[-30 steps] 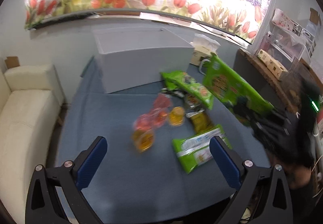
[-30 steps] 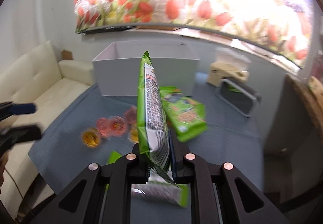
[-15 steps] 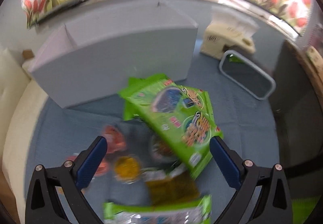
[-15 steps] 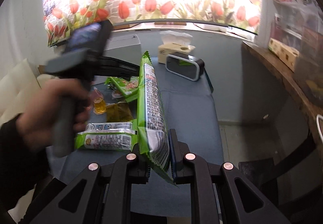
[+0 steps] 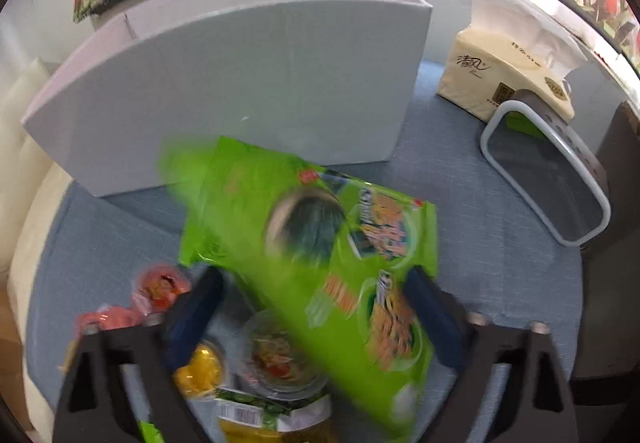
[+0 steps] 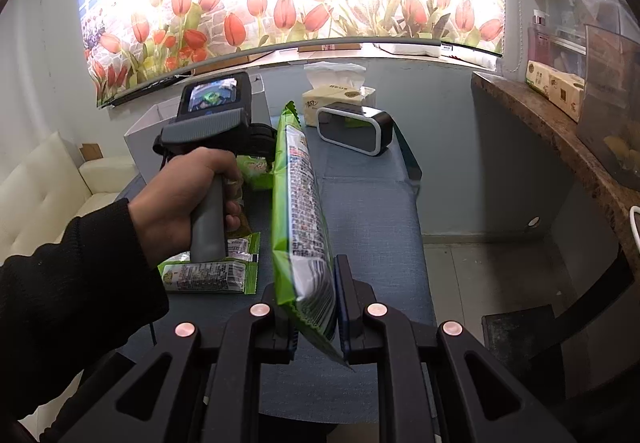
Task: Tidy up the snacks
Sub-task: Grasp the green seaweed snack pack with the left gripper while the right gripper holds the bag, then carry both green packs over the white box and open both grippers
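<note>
My right gripper [image 6: 316, 295] is shut on a tall green snack bag [image 6: 298, 203] held upright on edge above the blue table. My left gripper [image 5: 316, 299] is open, its blue fingers on either side of a large green noodle bag [image 5: 320, 255] that lies tilted over other snacks. Below it lie red jelly cups [image 5: 160, 283], a yellow jelly cup [image 5: 200, 371], a clear cup [image 5: 280, 359] and a small green packet [image 5: 256, 415]. A white box [image 5: 240, 83] stands behind them. The left gripper handle [image 6: 208, 179] shows in the right wrist view.
A tissue box [image 5: 508, 71] and a grey-rimmed clock [image 5: 552, 179] stand at the table's back right. Another green packet [image 6: 208, 271] lies on the table. A white sofa [image 6: 44, 187] is to the left, and a brown counter [image 6: 560, 139] is to the right.
My left gripper has moved forward and down over the snack pile, the noodle bag now between its fingers. The right gripper has swung to the right with its bag.
</note>
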Tool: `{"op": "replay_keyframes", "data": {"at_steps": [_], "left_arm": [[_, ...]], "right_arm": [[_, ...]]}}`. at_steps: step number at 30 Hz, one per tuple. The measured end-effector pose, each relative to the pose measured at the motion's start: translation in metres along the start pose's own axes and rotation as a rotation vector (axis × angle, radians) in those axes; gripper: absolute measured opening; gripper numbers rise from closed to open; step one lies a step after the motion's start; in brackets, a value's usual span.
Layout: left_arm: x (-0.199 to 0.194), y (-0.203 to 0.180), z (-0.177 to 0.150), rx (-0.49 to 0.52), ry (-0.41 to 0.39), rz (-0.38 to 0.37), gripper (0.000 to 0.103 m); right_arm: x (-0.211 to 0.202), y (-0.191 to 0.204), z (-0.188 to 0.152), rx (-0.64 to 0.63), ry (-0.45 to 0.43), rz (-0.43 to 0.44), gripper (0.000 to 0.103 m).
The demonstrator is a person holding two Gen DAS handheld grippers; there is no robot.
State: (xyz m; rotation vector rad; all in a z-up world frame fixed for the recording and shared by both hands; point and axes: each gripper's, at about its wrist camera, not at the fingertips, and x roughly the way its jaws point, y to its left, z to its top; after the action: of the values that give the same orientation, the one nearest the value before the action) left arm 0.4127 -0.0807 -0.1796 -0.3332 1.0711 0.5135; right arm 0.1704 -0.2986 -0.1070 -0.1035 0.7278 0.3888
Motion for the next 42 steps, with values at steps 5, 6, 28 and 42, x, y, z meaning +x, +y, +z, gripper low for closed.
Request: {"op": "replay_keyframes", "data": {"at_steps": [5,6,28,42], "left_arm": [[-0.004,-0.002,-0.001,-0.019,0.007,-0.036,0.054],[-0.009,0.0,-0.003,-0.021,0.002,-0.044,0.046],[-0.096,0.05,-0.031,0.052,-0.118,-0.181,0.015],[-0.157,0.174,0.058,0.084,-0.27,-0.174,0.016]], "right_arm": [[-0.003,-0.004,0.0,0.011,-0.009,0.003,0.016],[-0.004,-0.004,0.0,0.012,-0.013,0.003,0.016],[-0.013,0.006,0.007,0.014,-0.05,0.023,0.016],[0.099,0.081,0.137,-0.144,-0.076,0.136,0.016]]}}
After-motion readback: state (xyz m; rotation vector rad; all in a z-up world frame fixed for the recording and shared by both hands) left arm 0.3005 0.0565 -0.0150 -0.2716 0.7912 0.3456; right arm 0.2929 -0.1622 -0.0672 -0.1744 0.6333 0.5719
